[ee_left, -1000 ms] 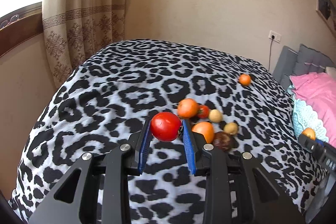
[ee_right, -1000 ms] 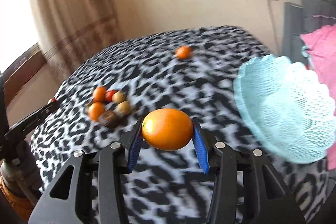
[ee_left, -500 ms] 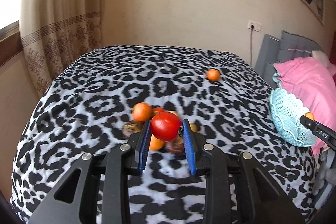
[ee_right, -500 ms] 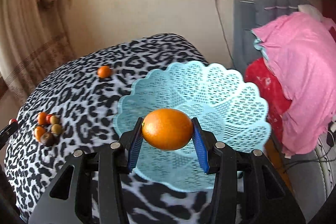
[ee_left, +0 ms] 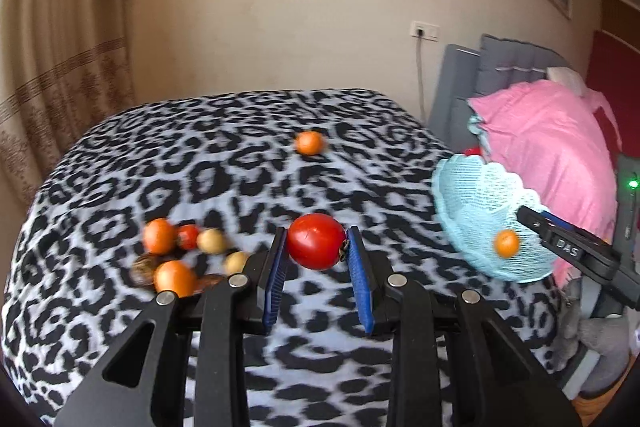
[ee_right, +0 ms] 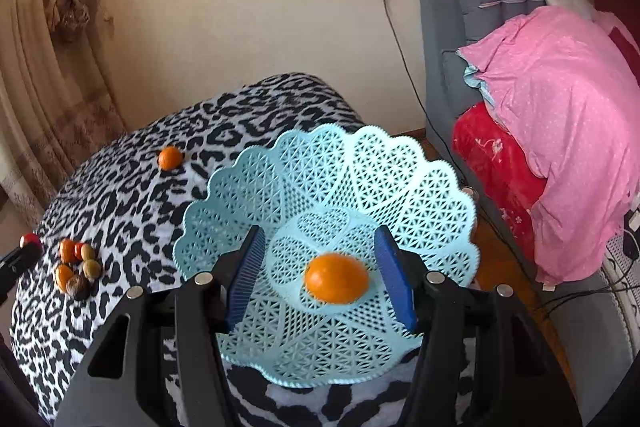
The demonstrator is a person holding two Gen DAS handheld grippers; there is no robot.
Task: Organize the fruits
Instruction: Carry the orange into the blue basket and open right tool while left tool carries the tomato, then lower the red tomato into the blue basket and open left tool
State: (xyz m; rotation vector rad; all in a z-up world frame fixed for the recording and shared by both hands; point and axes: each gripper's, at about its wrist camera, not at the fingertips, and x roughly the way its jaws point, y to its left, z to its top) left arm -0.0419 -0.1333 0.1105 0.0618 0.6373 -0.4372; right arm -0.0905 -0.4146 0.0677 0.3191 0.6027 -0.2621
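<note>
Orange released into the basket — tomato held above the bed

The right gripper (ee_right: 320, 275) has just been opening; its jaws are spread clear of the orange (ee_right: 336, 278), which lies in the light-blue basket (ee_right: 424, 187) at the bed's right edge. The red tomato (ee_left: 316, 241) is pinched by the left gripper (ee_left: 318, 259) above the leopard-print bed (ee_left: 120, 179) — loose fruit (ee_left: 182, 255) is clustered toward its left side.

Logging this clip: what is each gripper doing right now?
Left gripper: shut on the red tomato.
Right gripper: open, jaws just opened; orange lies in the blue basket.
</note>
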